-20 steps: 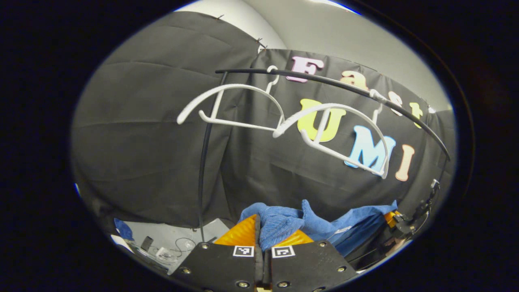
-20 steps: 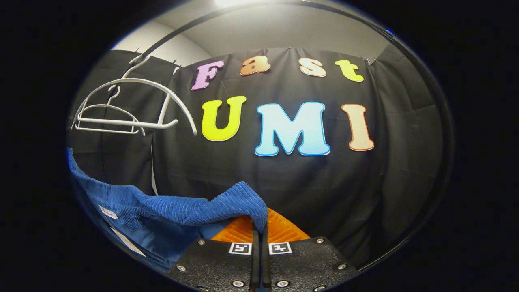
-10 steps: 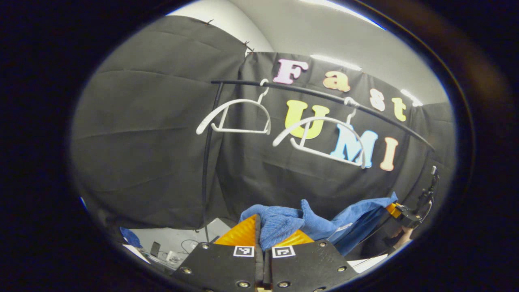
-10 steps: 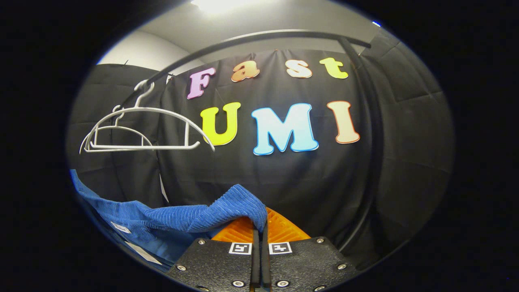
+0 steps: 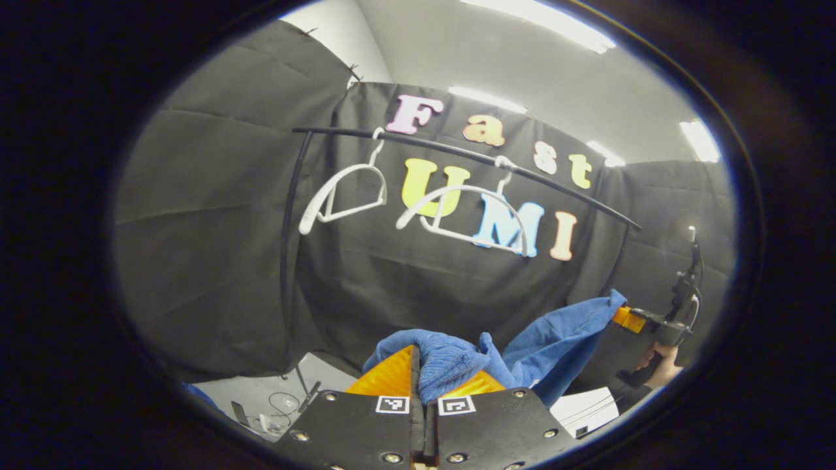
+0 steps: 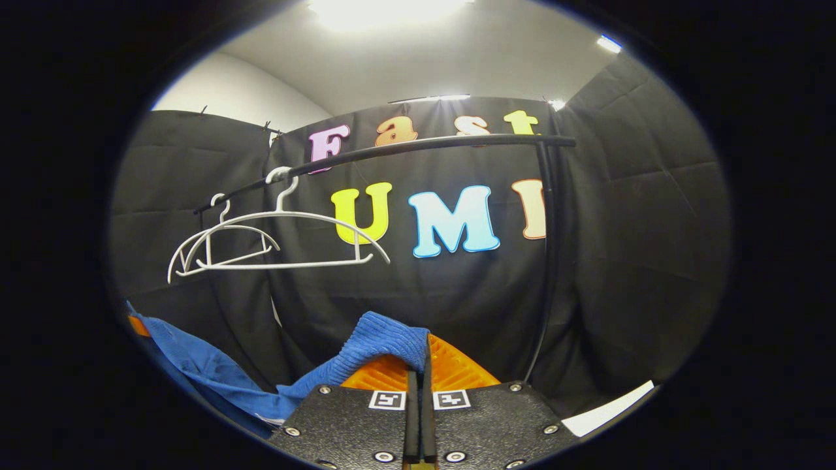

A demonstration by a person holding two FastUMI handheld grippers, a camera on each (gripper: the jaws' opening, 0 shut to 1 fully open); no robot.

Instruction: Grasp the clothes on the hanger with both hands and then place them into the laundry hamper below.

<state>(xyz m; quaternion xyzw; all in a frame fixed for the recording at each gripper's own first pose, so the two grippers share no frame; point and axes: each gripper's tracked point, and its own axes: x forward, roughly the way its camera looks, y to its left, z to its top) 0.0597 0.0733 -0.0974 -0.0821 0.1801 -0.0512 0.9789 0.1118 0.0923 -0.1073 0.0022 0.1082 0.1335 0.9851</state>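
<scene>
Clothes (image 5: 450,360): blue ribbed garment, held off the hangers, slung between both grippers below the rail.
L gripper (image 5: 423,382): fingers pressed together on a bunched fold of the garment at the bottom of the left gripper view.
R gripper (image 6: 421,365): fingers closed, a garment edge pinched between them; the rest is seen trailing down and to the left edge in the right gripper view. Same gripper also seen far right in the left gripper view (image 5: 637,321), gripped by a hand (image 5: 661,369), cloth stretched up to it.
Hangers: two white, bare, hung on the black rail (image 6: 424,143); near one (image 6: 281,238), far one (image 6: 225,245) behind it.
Rail upright (image 6: 547,261): at right, standing vertical.
Floor items (image 5: 274,408): small cables/objects, possibly a phone; too small to be identified.
White sheet (image 6: 610,408): lower right, low down.
</scene>
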